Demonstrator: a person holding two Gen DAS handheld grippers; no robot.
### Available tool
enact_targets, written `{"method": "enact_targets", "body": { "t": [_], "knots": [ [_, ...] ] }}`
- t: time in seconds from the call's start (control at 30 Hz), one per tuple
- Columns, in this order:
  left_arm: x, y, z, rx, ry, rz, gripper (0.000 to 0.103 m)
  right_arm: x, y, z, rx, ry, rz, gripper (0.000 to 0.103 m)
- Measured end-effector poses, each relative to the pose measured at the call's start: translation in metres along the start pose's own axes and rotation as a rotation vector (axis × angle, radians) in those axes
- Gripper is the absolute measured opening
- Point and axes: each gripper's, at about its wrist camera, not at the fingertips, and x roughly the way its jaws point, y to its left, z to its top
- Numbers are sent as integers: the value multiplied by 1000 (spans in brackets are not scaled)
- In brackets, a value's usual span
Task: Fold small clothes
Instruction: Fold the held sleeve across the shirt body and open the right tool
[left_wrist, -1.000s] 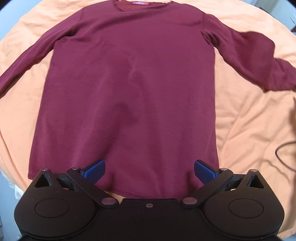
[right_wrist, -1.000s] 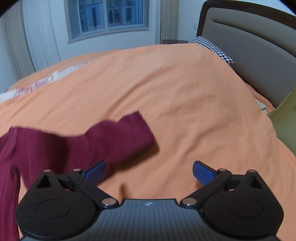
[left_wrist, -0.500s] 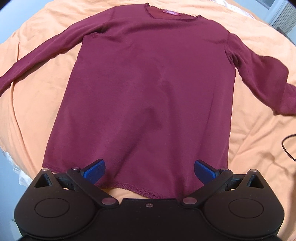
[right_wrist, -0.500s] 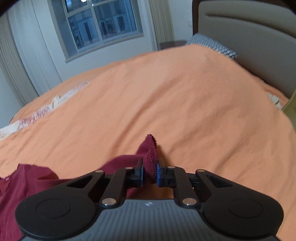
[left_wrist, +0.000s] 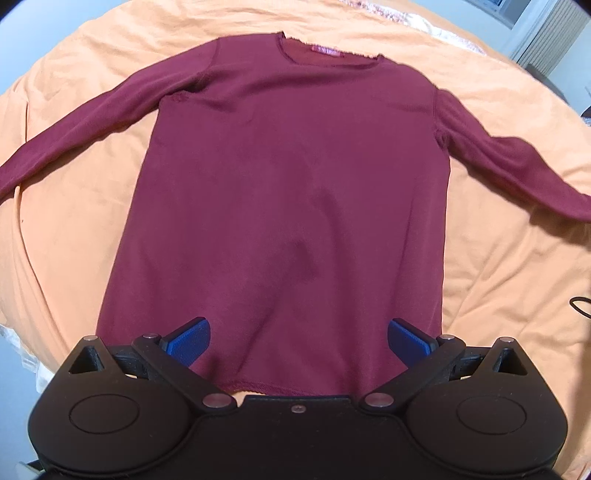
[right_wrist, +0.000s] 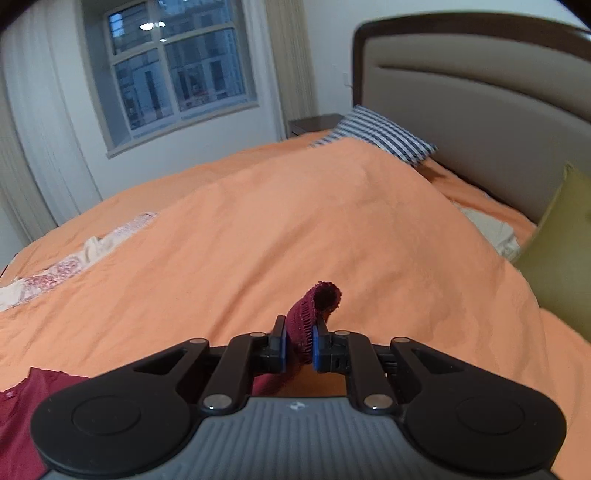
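A maroon long-sleeved top (left_wrist: 291, 177) lies flat and face up on the orange bedspread (left_wrist: 81, 206), neck at the far side, both sleeves spread out. My left gripper (left_wrist: 298, 338) hovers open over the bottom hem, nothing between its blue pads. In the right wrist view my right gripper (right_wrist: 298, 345) is shut on the cuff of the right sleeve (right_wrist: 314, 306), which sticks up between the pads above the bedspread (right_wrist: 295, 229). Part of the top's body (right_wrist: 22, 417) shows at the lower left.
A padded headboard (right_wrist: 480, 110) and a striped pillow (right_wrist: 384, 134) stand at the far right, an olive cushion (right_wrist: 561, 236) beside them. Pale patterned cloth (right_wrist: 55, 273) lies at the left of the bed. A window (right_wrist: 177, 70) is behind. A black cable (left_wrist: 580, 306) lies at the right edge.
My right gripper went from open beside the sleeve cuff to shut on it and has lifted it. My left gripper drew back, so more of the top shows.
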Motion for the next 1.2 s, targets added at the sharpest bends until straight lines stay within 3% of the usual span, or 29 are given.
{"method": "enact_targets", "body": {
  "t": [0.23,0.5,0.77,0.9,1.07,1.13,1.2],
  "knots": [
    [-9,40,3,-31,-20,-37,102,-56,100,9,-171,-127,120,15],
    [-14,115,15,-48,-23,-52,102,-105,281,-26,-476,-212,280,15],
    [-12,210,28,-101,8,-9,102,-89,446,-127,-698,-93,358,15],
    [-7,254,31,-122,32,29,102,-66,495,-181,-746,9,384,15],
    [0,298,32,-157,57,65,102,-43,523,-238,-806,87,399,16],
    [2,311,32,-179,61,66,102,-39,528,-250,-806,123,412,25],
    [4,320,33,-197,60,63,102,-40,527,-259,-795,157,424,68]
  ]
}}
